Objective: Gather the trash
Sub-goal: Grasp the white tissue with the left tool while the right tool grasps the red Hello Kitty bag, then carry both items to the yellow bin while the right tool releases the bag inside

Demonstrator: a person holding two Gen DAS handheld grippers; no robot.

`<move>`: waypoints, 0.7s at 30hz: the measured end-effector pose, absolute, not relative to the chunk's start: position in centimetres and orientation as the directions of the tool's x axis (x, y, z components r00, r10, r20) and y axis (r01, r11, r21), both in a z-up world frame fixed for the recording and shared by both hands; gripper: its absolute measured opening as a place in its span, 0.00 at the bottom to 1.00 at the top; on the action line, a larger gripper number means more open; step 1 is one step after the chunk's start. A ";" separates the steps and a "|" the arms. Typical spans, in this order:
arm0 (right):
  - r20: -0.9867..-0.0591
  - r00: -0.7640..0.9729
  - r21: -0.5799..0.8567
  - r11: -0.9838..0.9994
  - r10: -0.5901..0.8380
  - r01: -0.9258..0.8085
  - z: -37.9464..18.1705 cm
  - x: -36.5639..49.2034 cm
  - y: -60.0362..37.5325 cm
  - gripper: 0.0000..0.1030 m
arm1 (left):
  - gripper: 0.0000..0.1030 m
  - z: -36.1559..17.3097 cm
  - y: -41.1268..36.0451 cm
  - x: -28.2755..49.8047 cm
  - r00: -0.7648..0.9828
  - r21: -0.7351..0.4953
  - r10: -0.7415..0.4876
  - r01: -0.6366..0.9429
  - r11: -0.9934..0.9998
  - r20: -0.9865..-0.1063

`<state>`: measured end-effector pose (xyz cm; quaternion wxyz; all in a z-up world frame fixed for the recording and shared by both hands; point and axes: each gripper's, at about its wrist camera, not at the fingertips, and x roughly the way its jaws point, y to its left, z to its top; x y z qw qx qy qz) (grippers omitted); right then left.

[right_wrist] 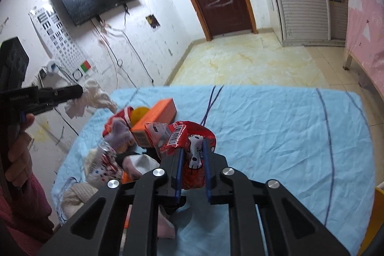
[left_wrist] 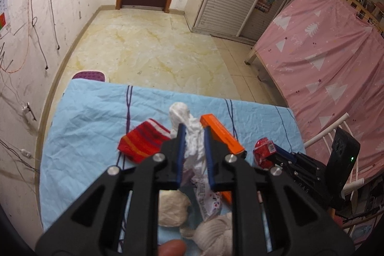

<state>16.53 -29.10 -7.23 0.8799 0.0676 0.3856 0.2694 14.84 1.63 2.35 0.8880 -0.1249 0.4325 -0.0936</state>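
My left gripper (left_wrist: 194, 129) is shut on a crumpled white tissue (left_wrist: 189, 128) and holds it above the blue-sheeted table (left_wrist: 91, 112). It also shows in the right wrist view (right_wrist: 81, 91), at the left, with the tissue (right_wrist: 92, 97) hanging from it. My right gripper (right_wrist: 193, 148) is shut on a red Hello Kitty snack wrapper (right_wrist: 192, 145), lifted over the table. The wrapper and the right gripper (left_wrist: 271, 151) show at the right of the left wrist view.
On the table lie an orange box (left_wrist: 222, 133), a red striped sock (left_wrist: 142, 140), cream socks (left_wrist: 171, 208) and a printed plastic wrapper (right_wrist: 105, 164). A pink-covered bed (left_wrist: 331, 59) stands to the right. The tiled floor (left_wrist: 153, 49) lies beyond the table.
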 end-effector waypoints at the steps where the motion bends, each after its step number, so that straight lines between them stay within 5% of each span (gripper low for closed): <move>1: -0.635 0.564 0.329 0.845 0.528 -0.421 -7.0 16.4 -29.3 0.08 | 0.14 2.7 1.2 14.7 0.612 -0.301 -0.277 0.065 0.951 -0.741; 21: -0.528 0.768 0.332 0.920 0.363 -0.206 -4.0 8.9 -45.6 0.08 | 0.14 5.0 -17.0 12.7 0.536 -0.219 -0.395 0.363 0.906 -0.746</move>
